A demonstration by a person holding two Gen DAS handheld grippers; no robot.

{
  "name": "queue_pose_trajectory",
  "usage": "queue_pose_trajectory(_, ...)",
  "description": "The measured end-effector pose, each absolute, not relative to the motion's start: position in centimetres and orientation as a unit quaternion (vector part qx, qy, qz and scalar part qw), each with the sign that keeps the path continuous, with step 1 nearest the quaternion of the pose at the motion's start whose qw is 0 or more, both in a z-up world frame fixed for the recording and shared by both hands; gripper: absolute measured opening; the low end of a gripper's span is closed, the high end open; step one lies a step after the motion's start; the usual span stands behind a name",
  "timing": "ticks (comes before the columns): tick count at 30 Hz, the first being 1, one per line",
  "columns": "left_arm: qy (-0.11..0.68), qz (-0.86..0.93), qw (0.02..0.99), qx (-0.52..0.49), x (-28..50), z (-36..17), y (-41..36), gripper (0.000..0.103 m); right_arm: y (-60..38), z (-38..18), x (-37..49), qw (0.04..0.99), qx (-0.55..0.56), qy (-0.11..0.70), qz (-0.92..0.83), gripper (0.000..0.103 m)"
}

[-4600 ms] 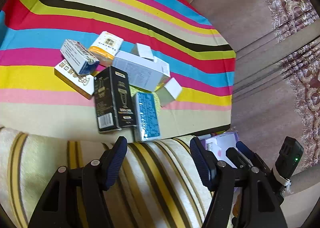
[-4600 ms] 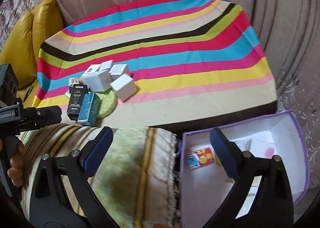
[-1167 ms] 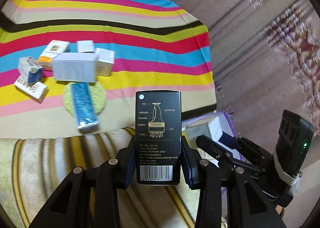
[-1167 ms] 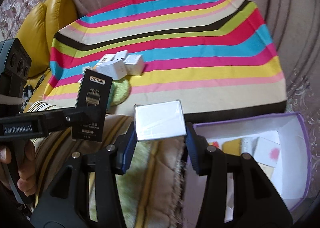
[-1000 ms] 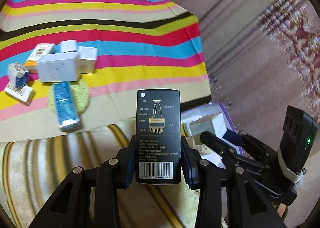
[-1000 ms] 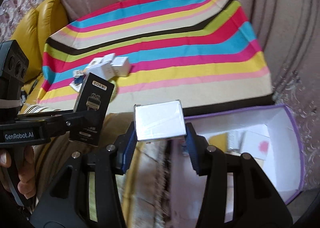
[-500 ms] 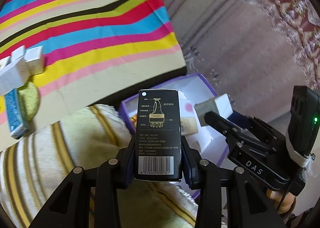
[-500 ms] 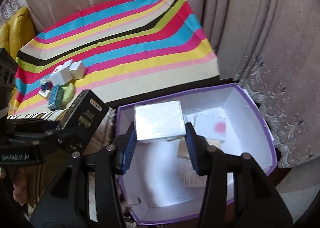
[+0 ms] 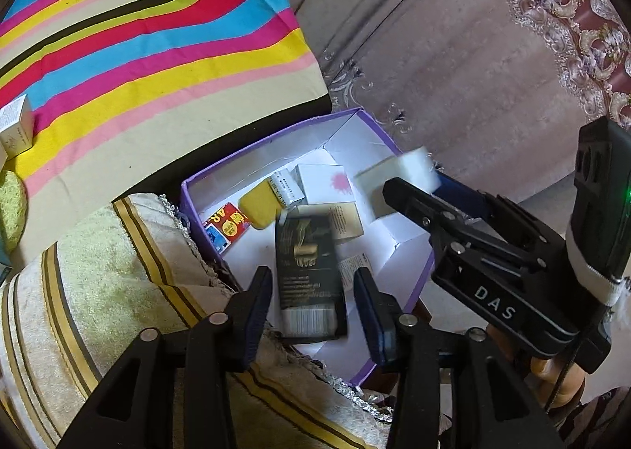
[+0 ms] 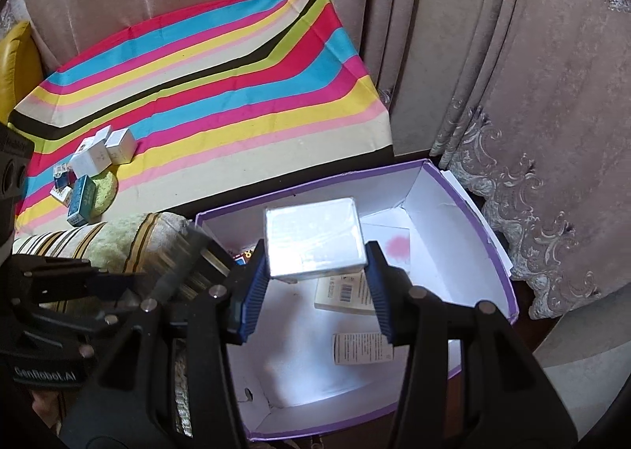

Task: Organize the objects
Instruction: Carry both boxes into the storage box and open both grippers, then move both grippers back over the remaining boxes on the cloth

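Observation:
A purple box (image 9: 276, 137) with white inner walls stands open on the floor below both grippers. A black carton (image 9: 309, 275), blurred, drops into it between the fingers of my left gripper (image 9: 311, 283). Those jaws are opening, with gaps on both sides of the carton. My right gripper (image 10: 315, 252) hangs over the purple box (image 10: 493, 252), its jaws opening too. A white wrapped box (image 10: 313, 242) is still between its fingers. In the left wrist view this white box (image 9: 398, 181) is smeared while the right gripper (image 9: 422, 185) looks sharp. The pads seem just off it.
The purple box holds a red pack (image 9: 228, 224), a yellow pad (image 9: 258, 208), a white carton with a pink spot (image 9: 327, 185) and loose leaflets. Several small boxes (image 10: 98, 157) lie on the striped cloth (image 10: 236, 94). A towel-covered cushion (image 9: 98, 271) adjoins the box. Curtains (image 10: 512, 54) hang behind.
Both grippers swung from the striped cloth to above the purple box. The left jaws spread and the black carton slid out downward. The right jaws widened slightly around the white box.

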State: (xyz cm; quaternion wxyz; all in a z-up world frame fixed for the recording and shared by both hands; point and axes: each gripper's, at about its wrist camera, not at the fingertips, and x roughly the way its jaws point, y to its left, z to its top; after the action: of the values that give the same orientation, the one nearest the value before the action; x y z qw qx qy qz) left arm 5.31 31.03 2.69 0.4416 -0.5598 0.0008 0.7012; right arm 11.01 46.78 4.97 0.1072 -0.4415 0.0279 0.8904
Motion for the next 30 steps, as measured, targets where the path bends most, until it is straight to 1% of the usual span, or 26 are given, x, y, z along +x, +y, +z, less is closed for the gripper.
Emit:
queue_pose_trajectory(1,0.0,0.701,0.442,-0.559,5.3,2.7,30.9,0.05,46.8,4.9,11.0,0.105,-0.441,0.031,0.891,0.063)
queue_pose_trajectory(2,0.0,0.704,0.44,-0.557,5.3,2.8,30.8,0.05,46.8,4.9,11.0,0.103,-0.44,0.034,0.891,0.065)
queue_pose_trajectory(5,0.011,0.722,0.422,-0.548,5.2,3.1,30.5,0.052,46.6,5.0,11.0,0.102,-0.438,0.035,0.892,0.067)
queue_pose_trajectory(7,0.027,0.738,0.401,-0.542,5.1,3.4,30.2,0.053,46.4,5.0,10.9,0.103,-0.438,0.032,0.892,0.071)
queue_pose_trajectory(18,0.039,0.787,0.334,-0.517,3.8,4.0,27.3,0.054,44.8,4.4,10.4,0.081,-0.445,0.035,0.891,0.078)
queue_pose_trajectory(25,0.031,0.807,0.296,-0.51,2.7,4.2,25.4,0.059,42.8,3.9,9.6,0.056,-0.453,0.036,0.889,0.08)
queue_pose_trajectory(30,0.025,0.814,0.282,-0.507,2.2,4.2,24.3,0.06,41.5,3.8,9.4,0.041,-0.456,0.028,0.888,0.082)
